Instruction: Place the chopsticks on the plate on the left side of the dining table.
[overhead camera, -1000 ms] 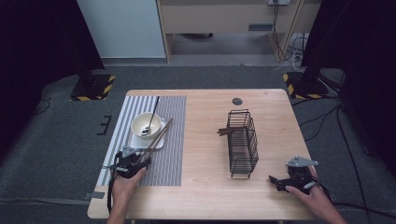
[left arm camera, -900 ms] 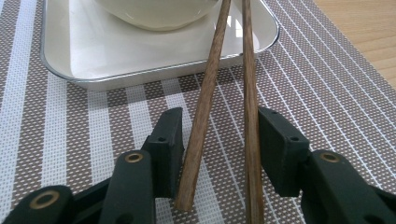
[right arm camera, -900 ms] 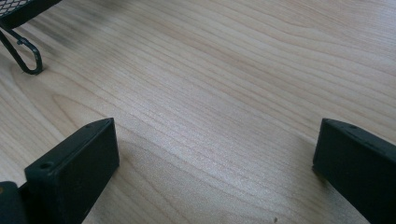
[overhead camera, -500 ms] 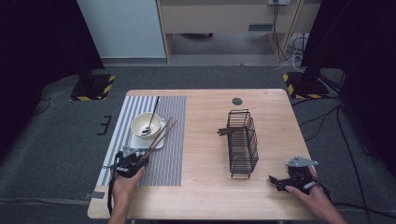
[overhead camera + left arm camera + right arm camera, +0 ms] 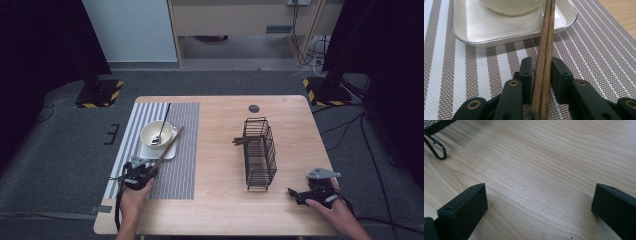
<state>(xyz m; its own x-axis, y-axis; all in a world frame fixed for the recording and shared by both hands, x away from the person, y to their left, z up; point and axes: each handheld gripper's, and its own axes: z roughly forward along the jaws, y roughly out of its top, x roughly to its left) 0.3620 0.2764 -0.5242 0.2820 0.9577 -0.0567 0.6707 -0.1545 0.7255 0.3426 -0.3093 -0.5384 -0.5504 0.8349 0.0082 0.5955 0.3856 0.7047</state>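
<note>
The left tongs (image 5: 541,72) sit low over the striped placemat (image 5: 177,172) at the near-left of the worktop (image 5: 220,210). Their jaws have just been closing and now stand on either side of a pair of brown wooden chopsticks (image 5: 544,75), with the pads pressed against both flanks of the pair in the left gripper view. The grip falls at the near end of the chopsticks. From there the two sticks run side by side, touching, up and away over the rim of a white rectangular tray (image 5: 564,23) that lies on the placemat. In the high view the far ends of the chopsticks (image 5: 167,147) slant toward the right of the tray, close beside a cream bowl (image 5: 156,135) that stands on it. A dark-handled spoon (image 5: 164,120) rests in the bowl, its handle pointing to the far edge of the placemat.

The right tongs (image 5: 295,194) lie at the near-right of the worktop, held in the person's right hand (image 5: 335,212). Their jaws stand wide apart over bare wood, nothing between them, as the right gripper view confirms.

A black wire basket (image 5: 260,152) stands upright between the two grippers, well apart from each. Brown sticks (image 5: 242,141) project from its left side, more chopsticks by the look of them. One foot of the basket (image 5: 436,150) shows at the upper left of the right gripper view. A small dark round disc (image 5: 254,108) sits in the worktop near its far edge.
</note>
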